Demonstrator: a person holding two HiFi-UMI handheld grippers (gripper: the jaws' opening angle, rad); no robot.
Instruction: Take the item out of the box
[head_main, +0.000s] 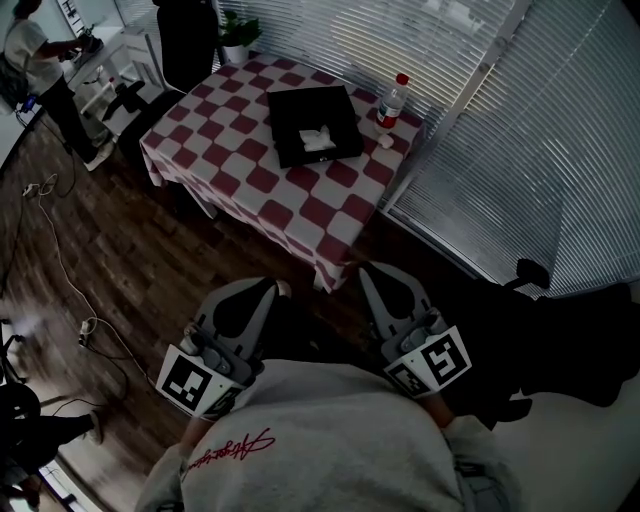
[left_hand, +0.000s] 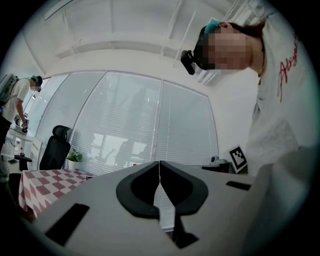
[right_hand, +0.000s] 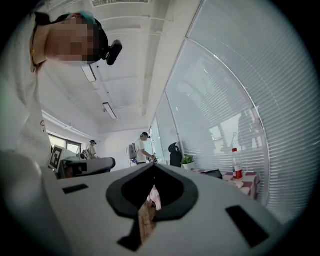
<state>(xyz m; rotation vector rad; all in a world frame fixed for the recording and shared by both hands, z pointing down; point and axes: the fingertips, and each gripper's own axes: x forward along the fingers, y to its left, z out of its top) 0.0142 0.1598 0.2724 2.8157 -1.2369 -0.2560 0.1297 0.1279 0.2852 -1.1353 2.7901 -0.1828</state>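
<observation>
1. Table (head_main: 340, 215), red-and-white chequered cloth, standing on dark wooden floor (head_main: 150, 270).
2. Clear bottle (head_main: 391, 103), red cap, upright near the table's far edge.
3. Potted plant (head_main: 238, 32), beyond the table.
4. White cable (head_main: 62, 262), trailing across the floor.
5. Slatted blinds (head_main: 520, 170).

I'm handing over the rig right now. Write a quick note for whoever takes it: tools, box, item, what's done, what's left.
Left tool: shut, empty, held by the chest, short of the table.
Right tool: shut, empty, beside it.
Black box: open on the checkered table, white item inside; a bottle stands beside it.
Done: nothing yet.
Left: step up to the table, open a tool, grip the item, lift it out.
</observation>
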